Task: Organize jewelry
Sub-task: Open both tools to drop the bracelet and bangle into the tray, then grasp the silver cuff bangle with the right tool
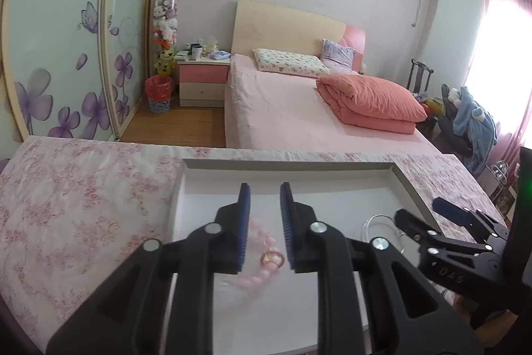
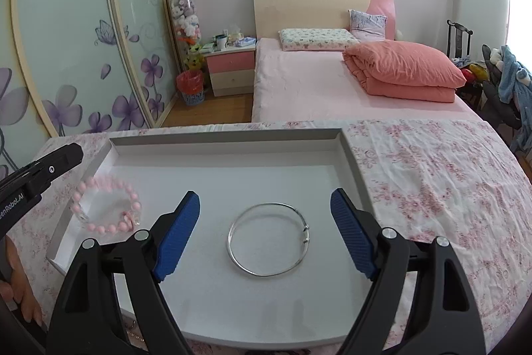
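Both tools hung over a white tray [image 2: 229, 140] on a desk [image 2: 432, 182] spread with a pink floral cloth; the left tool [image 1: 262, 198] had its blue pads parted by only a narrow gap, nothing gripped between them; a pink bead bracelet [image 1: 262, 258] lay on the tray floor below and between its fingers, a small reddish-gold charm showing in the gap; whether the pads brushed the beads could not be told. The right tool [image 2: 266, 205] stood wide open and empty; a silver bangle [image 2: 271, 240] lay flat on the tray between and just ahead of its fingers, clear of both pads. To the right tool's left, the bracelet rested against the tray's left wall, near the left tool's black tip. Beyond the desk stood a bed [image 2: 316, 88] with a folded coral quilt [image 2: 405, 69].
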